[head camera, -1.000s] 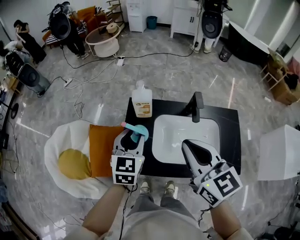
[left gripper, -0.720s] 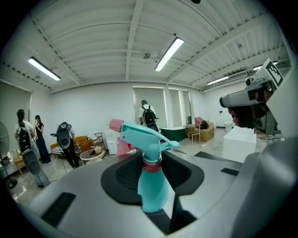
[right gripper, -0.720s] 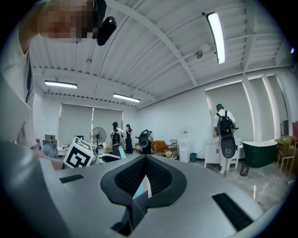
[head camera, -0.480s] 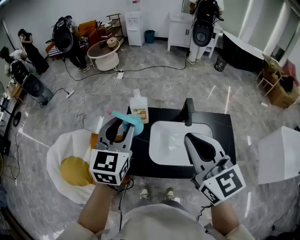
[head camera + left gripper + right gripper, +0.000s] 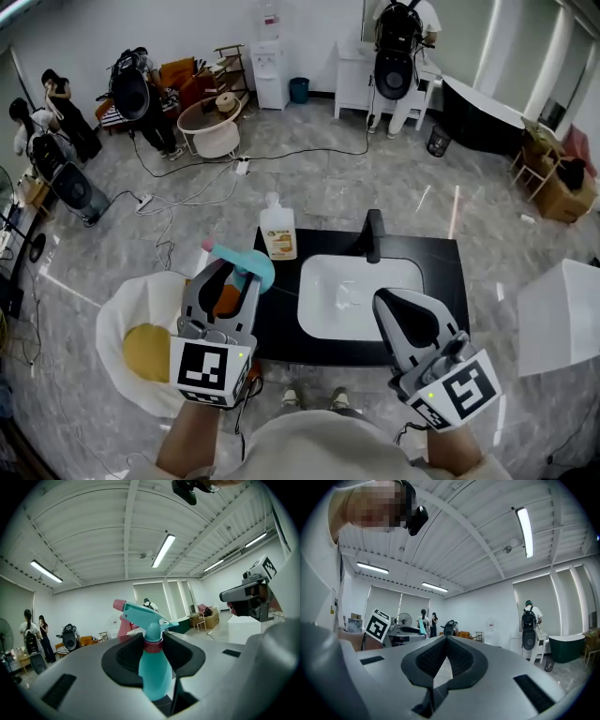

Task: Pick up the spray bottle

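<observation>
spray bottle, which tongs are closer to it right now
Left. The left tongs are shut on the spray bottle at its neck; the right tongs are closed on nothing, off to its right by the sink.

The spray bottle (image 5: 152, 677) is teal all over, with a pink collar and a pink nozzle tip. The left gripper (image 5: 234, 272) and right gripper (image 5: 398, 300) are light grey with black pads and black-and-white square markers. There's a white sink (image 5: 361, 281) in a black counter (image 5: 441, 253). At its 11 o'clock is a white soap bottle (image 5: 278, 230) with an orange label. At 8 o'clock there's a yellow cushion (image 5: 145, 352) on a white chair (image 5: 117, 309). The floor (image 5: 328, 183) is grey marble.
</observation>
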`<state>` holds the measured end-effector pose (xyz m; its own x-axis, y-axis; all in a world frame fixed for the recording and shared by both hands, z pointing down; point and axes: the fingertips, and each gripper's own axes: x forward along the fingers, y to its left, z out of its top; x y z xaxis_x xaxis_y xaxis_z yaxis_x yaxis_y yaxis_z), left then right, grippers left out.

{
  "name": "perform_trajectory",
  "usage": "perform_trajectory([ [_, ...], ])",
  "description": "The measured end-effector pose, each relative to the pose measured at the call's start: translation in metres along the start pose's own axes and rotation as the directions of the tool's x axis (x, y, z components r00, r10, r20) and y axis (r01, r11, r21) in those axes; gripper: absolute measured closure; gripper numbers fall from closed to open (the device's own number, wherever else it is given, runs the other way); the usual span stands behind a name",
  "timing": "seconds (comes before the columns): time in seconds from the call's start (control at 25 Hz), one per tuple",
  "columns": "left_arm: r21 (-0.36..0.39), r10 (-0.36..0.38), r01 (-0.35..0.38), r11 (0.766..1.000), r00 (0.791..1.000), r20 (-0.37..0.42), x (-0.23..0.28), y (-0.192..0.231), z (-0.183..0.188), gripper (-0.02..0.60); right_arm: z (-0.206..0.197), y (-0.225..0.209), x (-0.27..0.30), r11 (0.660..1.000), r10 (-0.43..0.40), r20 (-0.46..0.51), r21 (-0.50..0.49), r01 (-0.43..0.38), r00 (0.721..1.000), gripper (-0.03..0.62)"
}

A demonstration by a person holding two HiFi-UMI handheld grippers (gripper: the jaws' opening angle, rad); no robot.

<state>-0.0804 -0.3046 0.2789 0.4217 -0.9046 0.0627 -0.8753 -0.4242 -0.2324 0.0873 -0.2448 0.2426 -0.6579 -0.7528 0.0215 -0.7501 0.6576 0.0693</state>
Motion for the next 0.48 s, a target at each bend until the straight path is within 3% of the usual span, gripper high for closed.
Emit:
perform_trajectory([
  [0.2,-0.016,-0.004,0.004,1.0,0.999,-0.034,-0.014,-0.012,-0.013,0.437,0.002,0.008,-0.005,0.999,0.044,-0.01,-0.017,-0.044,0.999,0.566],
  [0.48,-0.022,-0.009,0.006,1.0,0.994,-0.113,-0.027,-0.022,-0.045,0.437,-0.033,0.022,0.002,0.994,0.108,-0.103,-0.003,-0.109,0.989,0.566],
])
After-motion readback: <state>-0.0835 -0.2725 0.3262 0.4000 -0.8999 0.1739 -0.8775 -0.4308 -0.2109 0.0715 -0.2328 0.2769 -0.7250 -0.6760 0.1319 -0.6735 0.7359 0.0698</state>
